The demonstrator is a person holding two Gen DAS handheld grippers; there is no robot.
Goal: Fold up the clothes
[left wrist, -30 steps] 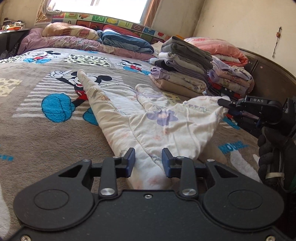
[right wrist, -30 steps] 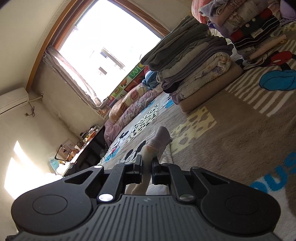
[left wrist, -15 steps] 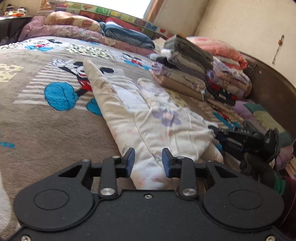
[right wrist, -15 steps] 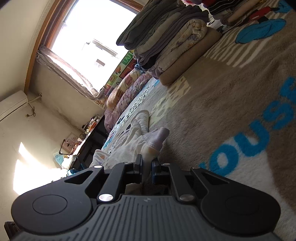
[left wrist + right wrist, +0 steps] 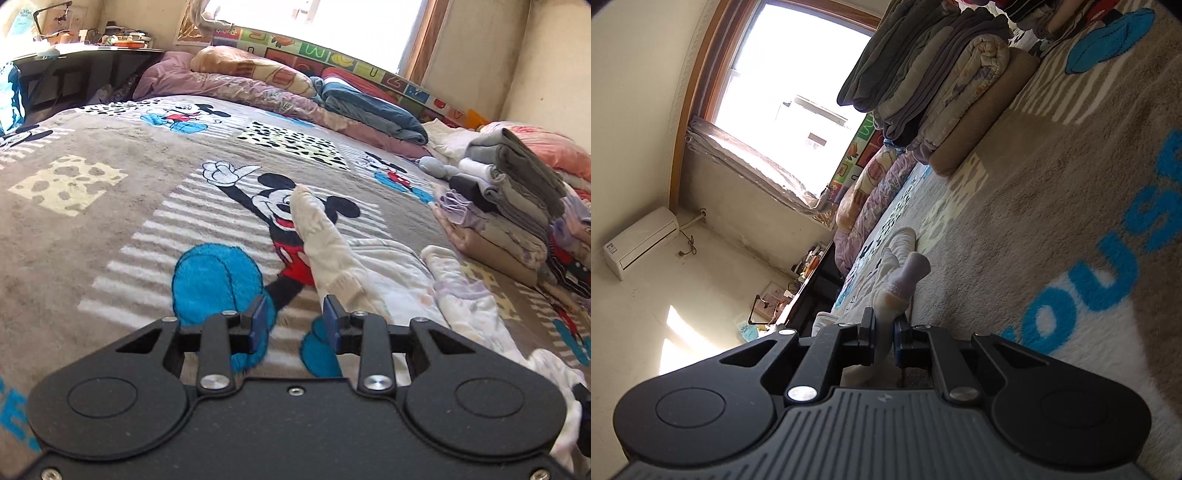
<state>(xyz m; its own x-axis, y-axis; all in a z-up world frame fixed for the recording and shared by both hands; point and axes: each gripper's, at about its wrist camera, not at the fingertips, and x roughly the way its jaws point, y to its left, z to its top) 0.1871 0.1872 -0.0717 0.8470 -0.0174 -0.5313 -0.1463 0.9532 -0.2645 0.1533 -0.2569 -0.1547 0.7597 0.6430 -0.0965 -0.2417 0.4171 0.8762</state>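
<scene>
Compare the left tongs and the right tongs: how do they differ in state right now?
The left tongs stand open with only the blanket showing between the blue pads; the right tongs are shut on the pale garment. The left tongs have the garment's sleeve just beside the right pad, not gripped; the right tongs hold cloth that runs away along the bed. Both are black with blue pads and point across the same blanket.
</scene>
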